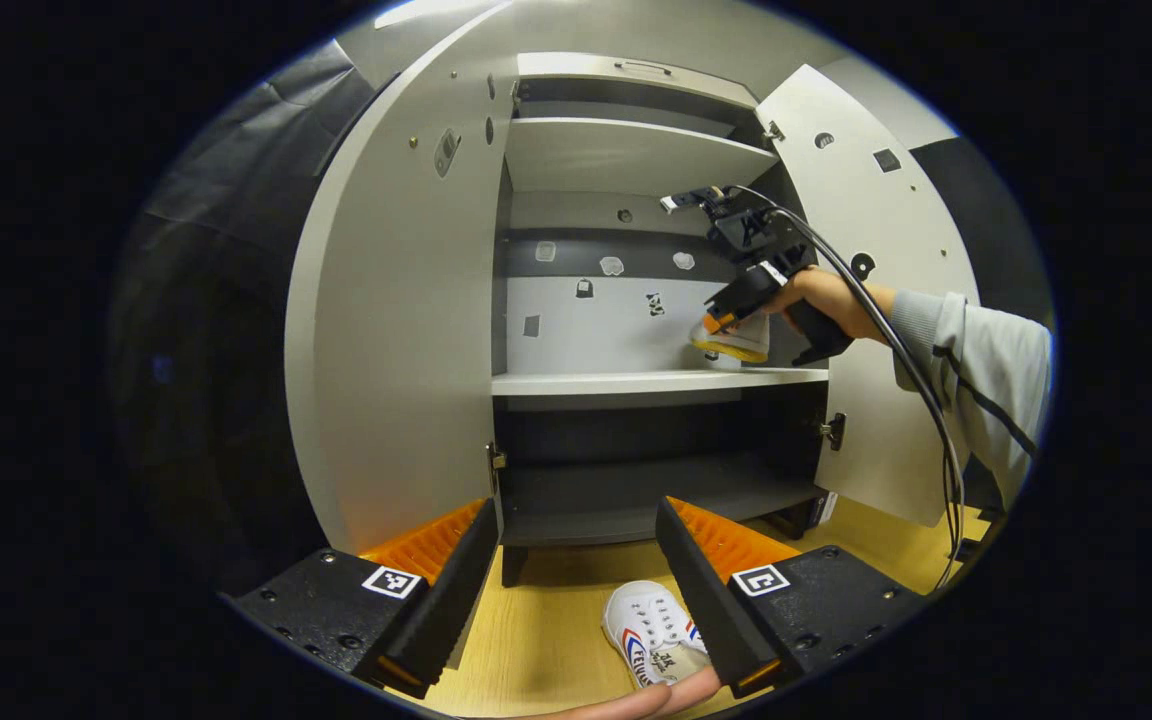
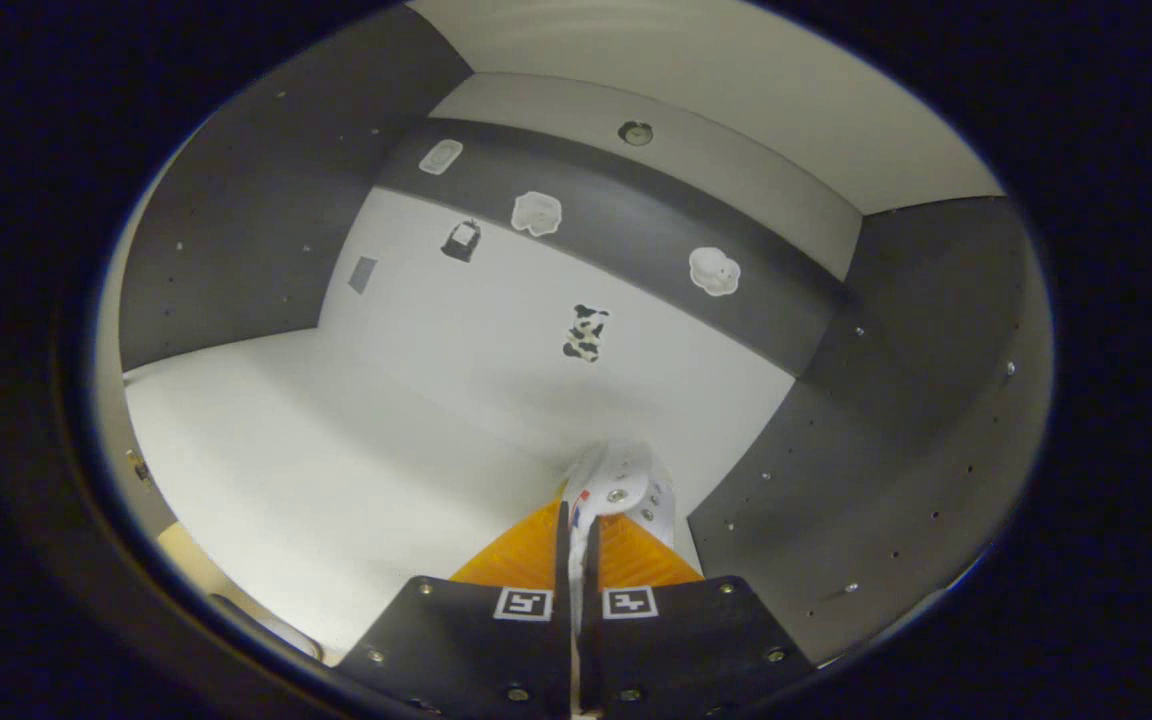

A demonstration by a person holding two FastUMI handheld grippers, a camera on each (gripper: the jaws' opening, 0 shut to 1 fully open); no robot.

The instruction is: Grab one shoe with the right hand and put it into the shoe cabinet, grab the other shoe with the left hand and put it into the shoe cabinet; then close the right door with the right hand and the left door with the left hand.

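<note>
In the left gripper view the shoe cabinet (image 1: 636, 150) stands with both doors wide. My left gripper (image 1: 576, 585) is open low before it, above the wooden floor. A white shoe (image 1: 648, 625) with red and blue stripes lies on the floor between its fingers, near the right finger and untouched. Farther off, the right gripper (image 1: 723, 322) holds the other white shoe (image 1: 736, 342), yellow-soled, just above the middle shelf (image 1: 636, 382) at its right end. In the right gripper view my right gripper (image 2: 576, 530) is shut on that shoe (image 2: 624, 485) inside the compartment, above the shelf (image 2: 286, 450).
The left door (image 1: 396, 330) and the right door (image 1: 876, 250) swing outward on either side of the opening. A sleeved arm (image 1: 976, 360) with a cable reaches past the right door. A fingertip (image 1: 636, 703) shows at the bottom edge. Small stickers dot the cabinet's back wall (image 2: 496, 330).
</note>
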